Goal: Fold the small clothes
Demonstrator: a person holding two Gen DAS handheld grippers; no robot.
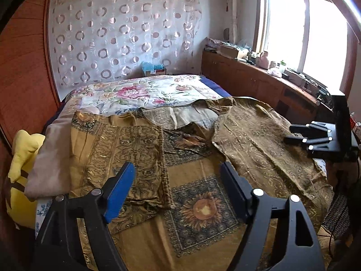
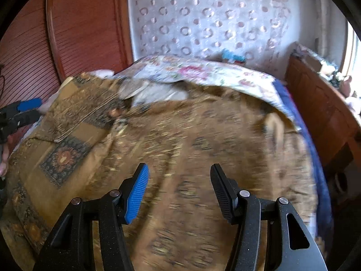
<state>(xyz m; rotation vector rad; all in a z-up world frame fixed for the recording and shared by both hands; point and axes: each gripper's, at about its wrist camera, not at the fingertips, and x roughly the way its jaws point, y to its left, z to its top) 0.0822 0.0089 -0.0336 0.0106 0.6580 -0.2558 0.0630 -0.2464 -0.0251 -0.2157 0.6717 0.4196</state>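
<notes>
A brown, gold-patterned garment lies spread on the bed. Its left part point(image 1: 133, 158) is folded over into a flat panel; its right part point(image 1: 259, 140) lies open toward the bed's right edge. My left gripper point(image 1: 178, 169) is open and empty, hovering above the bed cover between the two parts. My right gripper point(image 2: 179, 171) is open and empty just above the garment's right part point(image 2: 191, 140), which is blurred. The right gripper also shows in the left wrist view point(image 1: 300, 135) at the right. The left gripper shows in the right wrist view point(image 2: 27, 110) at the far left.
The bed cover point(image 1: 203, 207) is brown with sunflower squares. A floral quilt point(image 1: 140, 92) lies at the far end. A yellow plush toy point(image 1: 20, 176) and a beige pillow point(image 1: 52, 158) sit at the left edge. A wooden cabinet point(image 1: 259, 79) with clutter runs along the right under the window.
</notes>
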